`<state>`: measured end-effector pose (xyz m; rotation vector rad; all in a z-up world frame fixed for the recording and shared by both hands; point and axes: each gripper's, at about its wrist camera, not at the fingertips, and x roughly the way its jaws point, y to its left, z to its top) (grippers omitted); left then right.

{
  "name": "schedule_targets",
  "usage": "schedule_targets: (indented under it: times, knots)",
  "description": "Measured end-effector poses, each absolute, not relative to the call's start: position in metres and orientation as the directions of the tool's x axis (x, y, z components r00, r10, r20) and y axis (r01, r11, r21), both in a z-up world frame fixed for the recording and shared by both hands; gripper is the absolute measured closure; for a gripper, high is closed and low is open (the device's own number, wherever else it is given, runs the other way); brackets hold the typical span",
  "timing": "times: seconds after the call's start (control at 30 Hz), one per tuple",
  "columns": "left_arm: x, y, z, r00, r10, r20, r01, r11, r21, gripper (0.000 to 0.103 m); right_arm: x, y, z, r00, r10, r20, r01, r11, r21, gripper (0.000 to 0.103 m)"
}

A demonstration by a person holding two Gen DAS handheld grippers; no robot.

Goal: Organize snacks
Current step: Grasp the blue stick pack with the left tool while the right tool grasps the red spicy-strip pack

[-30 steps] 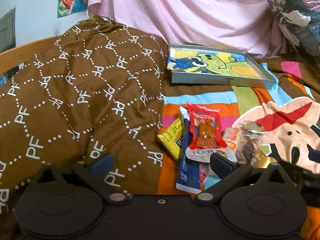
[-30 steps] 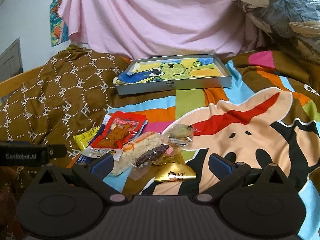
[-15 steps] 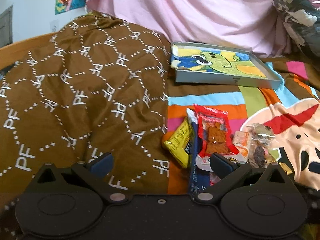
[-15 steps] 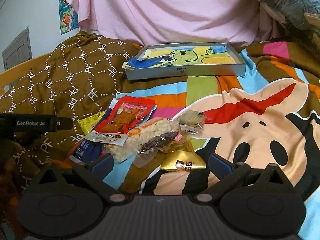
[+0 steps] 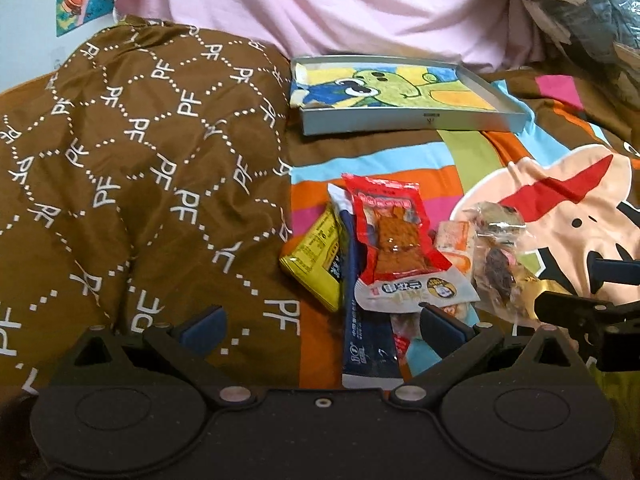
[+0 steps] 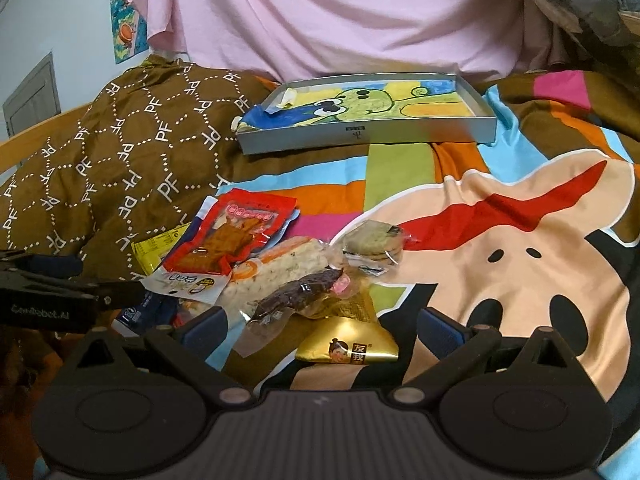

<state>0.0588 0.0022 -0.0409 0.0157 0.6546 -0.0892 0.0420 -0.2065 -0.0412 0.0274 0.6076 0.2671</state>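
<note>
Over the snack pile (image 6: 280, 272) on the bedspread (image 6: 520, 264), my left gripper (image 5: 320, 326) and right gripper (image 6: 320, 326) low, level, jaws wide apart, holding nothing.

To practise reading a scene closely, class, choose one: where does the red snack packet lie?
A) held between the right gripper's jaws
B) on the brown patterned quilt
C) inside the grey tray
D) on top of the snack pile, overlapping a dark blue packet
D: the red snack packet rests across the dark blue packet in the pile, while the grey tray holds no snacks and both grippers' jaws stand open and hold nothing.
</note>
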Motion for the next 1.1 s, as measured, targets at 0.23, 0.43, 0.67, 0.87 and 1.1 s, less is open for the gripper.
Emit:
schedule_targets:
  times: [0.23,0.43,0.67,0.87,1.1]
  knots:
    - [0.061,0.004,-0.040,0.788,-0.087,-0.610,0.089,0.996,-0.027,0.004,0.050,-0.209,-0.039,0.770,0.287,-0.570,-0.247,0.958,0.148,0.000]
    - [0.069,0.012,-0.044,0.766,-0.127,-0.630,0.091,0.992,-0.089,0.015,0.067,-0.205,-0.033,0.740,0.349,-0.576,-0.291,0.937,0.194,0.000]
    - [0.075,0.023,-0.048,0.745,-0.202,-0.636,0.094,0.975,-0.199,0.028,0.090,-0.193,-0.028,0.697,0.428,-0.576,-0.356,0.903,0.241,0.006]
    - [0.076,0.026,-0.049,0.728,-0.249,-0.639,0.106,0.962,-0.253,0.041,0.100,-0.180,-0.024,0.667,0.469,-0.578,-0.404,0.881,0.248,0.009]
    - [0.074,0.025,-0.049,0.720,-0.264,-0.642,0.118,0.958,-0.262,0.040,0.117,-0.165,-0.023,0.616,0.515,-0.596,-0.438,0.853,0.285,0.013]
